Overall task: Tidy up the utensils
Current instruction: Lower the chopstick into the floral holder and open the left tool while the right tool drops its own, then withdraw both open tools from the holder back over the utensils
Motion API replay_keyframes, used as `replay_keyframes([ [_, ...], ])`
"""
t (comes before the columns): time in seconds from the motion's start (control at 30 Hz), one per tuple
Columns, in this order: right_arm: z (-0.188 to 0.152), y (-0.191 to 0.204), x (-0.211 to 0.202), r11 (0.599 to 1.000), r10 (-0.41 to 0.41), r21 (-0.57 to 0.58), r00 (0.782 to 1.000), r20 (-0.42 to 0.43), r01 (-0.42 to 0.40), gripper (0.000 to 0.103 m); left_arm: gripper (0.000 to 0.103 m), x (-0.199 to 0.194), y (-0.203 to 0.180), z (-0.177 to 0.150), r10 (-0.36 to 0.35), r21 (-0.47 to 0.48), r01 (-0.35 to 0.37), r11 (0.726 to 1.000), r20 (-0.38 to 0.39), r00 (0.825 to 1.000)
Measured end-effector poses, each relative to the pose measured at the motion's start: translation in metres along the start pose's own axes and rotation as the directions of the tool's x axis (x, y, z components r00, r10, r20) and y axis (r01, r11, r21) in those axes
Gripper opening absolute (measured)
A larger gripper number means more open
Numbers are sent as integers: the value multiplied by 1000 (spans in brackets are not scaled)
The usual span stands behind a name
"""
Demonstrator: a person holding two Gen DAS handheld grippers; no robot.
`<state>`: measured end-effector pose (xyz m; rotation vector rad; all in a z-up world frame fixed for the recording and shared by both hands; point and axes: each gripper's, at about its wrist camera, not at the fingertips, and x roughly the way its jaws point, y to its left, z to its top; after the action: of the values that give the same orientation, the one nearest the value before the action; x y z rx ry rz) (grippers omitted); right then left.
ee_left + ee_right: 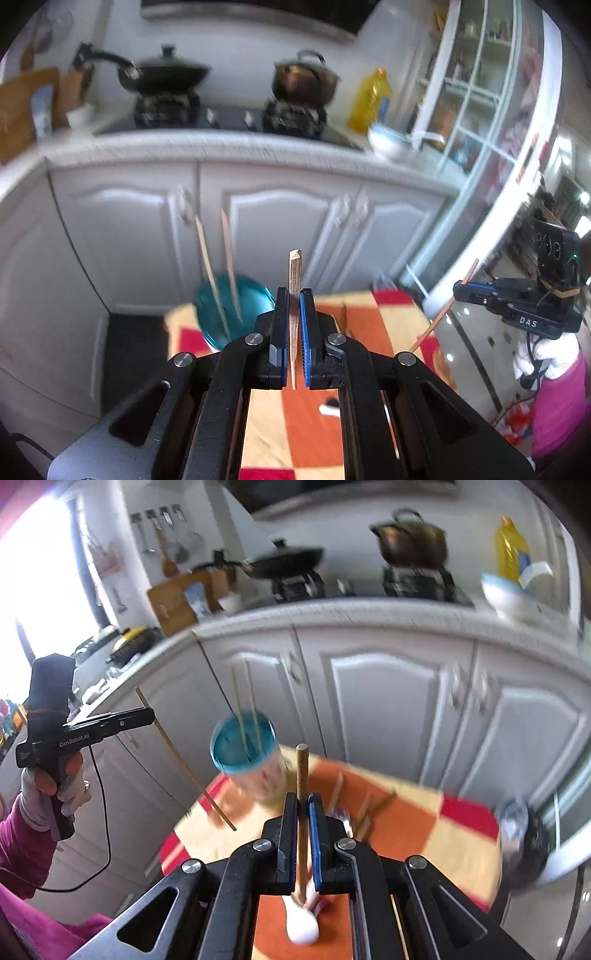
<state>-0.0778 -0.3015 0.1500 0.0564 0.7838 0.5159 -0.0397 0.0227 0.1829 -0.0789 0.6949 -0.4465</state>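
Your left gripper (294, 332) is clamped on a pale wooden chopstick (294, 280), which stands up between the blue-padded fingers (306, 332) with its blunt end above their tips. Your right gripper (303, 834) grips a brown wooden stick (301, 794) the same way, upright between its fingers (317, 834); a white rounded end shows below the grip, though you cannot tell from here what utensil it belongs to.

Both grippers hang above the checkered desk (424, 827), whose red, orange and cream cloth ends close to the white cabinet doors (291, 221) beyond. That far edge leaves only a narrow gap to the cabinets. The teal-rimmed cup (243, 746) stands near the desk's far left corner, with two chopsticks (245, 709) already upright in it and leaning slightly. In the right wrist view, more sticks (364, 808) lie loose on the cloth just beyond the fingers, and a dark, blurred object (524, 845) sits at the desk's right edge.

In the right wrist view your left hand, gloved, holds its gripper level at the far left, well apart from the cup, its chopstick slanting down toward the desk corner. In the left wrist view the right gripper sits far right, off the desk's side.
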Motion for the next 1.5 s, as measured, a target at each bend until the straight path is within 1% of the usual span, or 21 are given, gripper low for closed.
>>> replay_keyframes([
  [0.03,13,6,1,1000,9,-17,1000,17,-9,5,4,-4,4,8,27,3,-27,1000,25,999],
  [0.1,38,18,5,998,31,-49,999,44,-29,5,4,-8,11,24,57,0,-57,998,58,997],
  [0.23,85,41,20,993,63,-106,995,79,-54,5,4,5,25,43,122,-3,-123,992,95,988],
  [0.33,118,57,41,989,73,-135,993,89,-61,5,4,23,36,48,151,-11,-150,989,81,985],
  [0.43,140,66,68,986,81,-152,994,78,-69,5,4,42,45,46,184,-6,-184,983,58,981],
  [0.57,152,72,108,984,78,-162,996,51,-69,5,4,70,58,36,186,-23,-185,982,3,983],
  [0.7,152,69,150,984,65,-164,998,5,-64,5,4,93,63,24,174,-35,-176,984,-50,983],
  [0.87,139,58,207,988,82,-120,991,-109,-95,5,4,118,73,7,168,-64,-176,982,-109,980],
  [0.93,133,54,223,989,85,-107,986,-143,-101,5,4,123,78,3,167,-81,-177,981,-121,979],
  [1.03,125,51,241,988,104,-90,977,-185,-122,5,4,125,81,1,177,-94,-188,978,-115,977],
  [1.1,123,47,246,988,117,-75,975,-190,-134,7,4,126,83,0,161,-110,-174,979,-118,980],
  [1.13,122,45,248,989,113,-70,974,-195,-128,17,5,124,83,-1,157,-113,-169,979,-114,981],
  [1.17,120,43,248,991,101,-67,975,-199,-116,25,8,124,82,-1,159,-105,-170,980,-113,981],
  [1.2,118,40,247,992,99,-59,975,-198,-112,34,17,122,81,-2,163,-98,-174,980,-112,980],
  [1.27,115,36,239,991,120,-37,974,-193,-130,34,28,118,80,-3,164,-97,-174,980,-105,981],
  [1.33,109,33,233,992,110,-36,975,-194,-119,34,28,116,80,-4,159,-108,-170,979,-108,981],
  [1.5,93,27,212,995,88,-18,978,-187,-93,35,30,105,74,-10,178,-118,-189,975,-101,979],
])
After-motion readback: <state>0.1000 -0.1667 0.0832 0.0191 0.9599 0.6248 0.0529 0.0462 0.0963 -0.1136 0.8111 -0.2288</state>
